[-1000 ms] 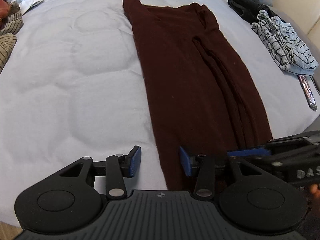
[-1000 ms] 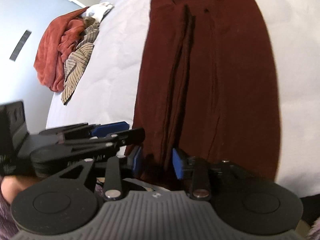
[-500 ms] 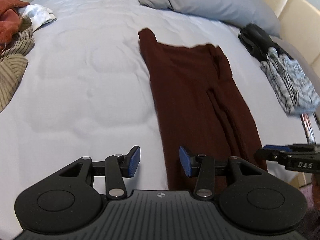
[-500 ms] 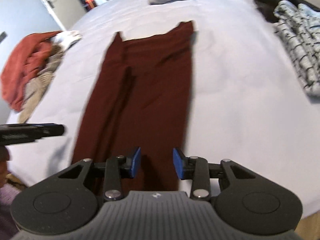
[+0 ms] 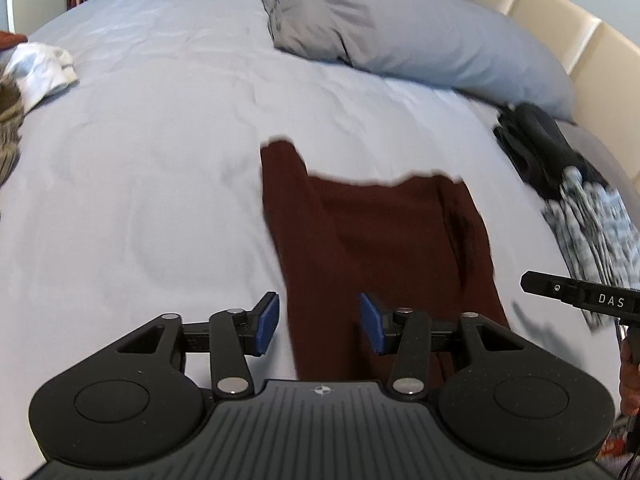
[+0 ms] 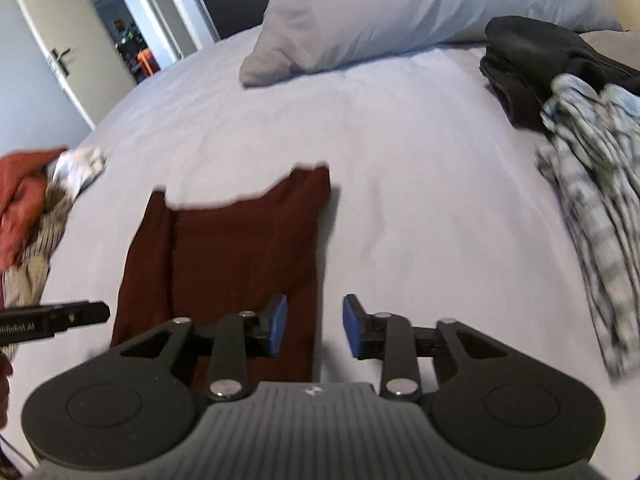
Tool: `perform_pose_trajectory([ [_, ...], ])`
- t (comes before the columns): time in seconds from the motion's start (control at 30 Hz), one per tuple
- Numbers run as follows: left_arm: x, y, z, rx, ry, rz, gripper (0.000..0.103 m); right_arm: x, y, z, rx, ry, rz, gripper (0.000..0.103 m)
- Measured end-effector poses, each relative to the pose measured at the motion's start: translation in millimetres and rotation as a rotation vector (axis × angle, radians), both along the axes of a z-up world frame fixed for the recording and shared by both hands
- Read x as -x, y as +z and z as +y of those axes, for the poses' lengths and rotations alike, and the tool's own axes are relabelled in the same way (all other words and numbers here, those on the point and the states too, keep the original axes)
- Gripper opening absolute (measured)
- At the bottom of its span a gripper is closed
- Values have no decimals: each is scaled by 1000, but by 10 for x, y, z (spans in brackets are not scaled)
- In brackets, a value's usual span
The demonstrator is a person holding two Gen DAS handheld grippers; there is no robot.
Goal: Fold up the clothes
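A dark maroon garment [image 5: 376, 236] lies flat and folded lengthwise on the pale bed; it also shows in the right wrist view [image 6: 236, 256]. My left gripper [image 5: 319, 323] is open and empty, raised above the garment's near left edge. My right gripper [image 6: 315, 325] is open and empty, raised above the garment's near right edge. The right gripper's tip shows at the right of the left wrist view [image 5: 576, 298], and the left gripper's tip at the left of the right wrist view [image 6: 56, 318].
A grey pillow [image 5: 404, 28] lies at the head of the bed by a cream headboard [image 5: 560, 24]. A black garment [image 6: 536, 56] and a striped grey one [image 6: 596, 200] lie at the right. A rust, white and striped pile [image 6: 28, 208] lies at the left.
Both grippers have risen and pulled back from the garment's near end and tilted up, so the pillow and headboard come into view. Both stay open. The garment lies still.
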State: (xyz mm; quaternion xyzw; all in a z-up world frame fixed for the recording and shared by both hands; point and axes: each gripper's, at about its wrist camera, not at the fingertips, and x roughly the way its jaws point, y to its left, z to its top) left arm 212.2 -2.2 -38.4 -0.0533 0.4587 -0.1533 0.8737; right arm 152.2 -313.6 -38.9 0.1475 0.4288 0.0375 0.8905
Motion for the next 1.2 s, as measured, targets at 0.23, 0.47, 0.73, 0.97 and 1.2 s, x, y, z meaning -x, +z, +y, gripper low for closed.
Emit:
perform_pose_trajectory([
  [0.23,-591,-78,-152,-43,-3,-27,49,-707,-99,3,10,14,3,50],
  [0.47,-963,-273,-300,-142,-8,-34,49,-1217,-331,25,58,38,51,49],
  [0.73,-1195,-381,-58,-182,13,-17,17,-1311,-383,160,158,74,-1,10],
  [0.97,-1318,-482,-181,-262,-47,-19,15,-1443,-479,305,258,108,-1,10],
  [1.2,-1345,-439,-209,-253,-15,-47,17,-1515,-475,313,273,97,24,12],
])
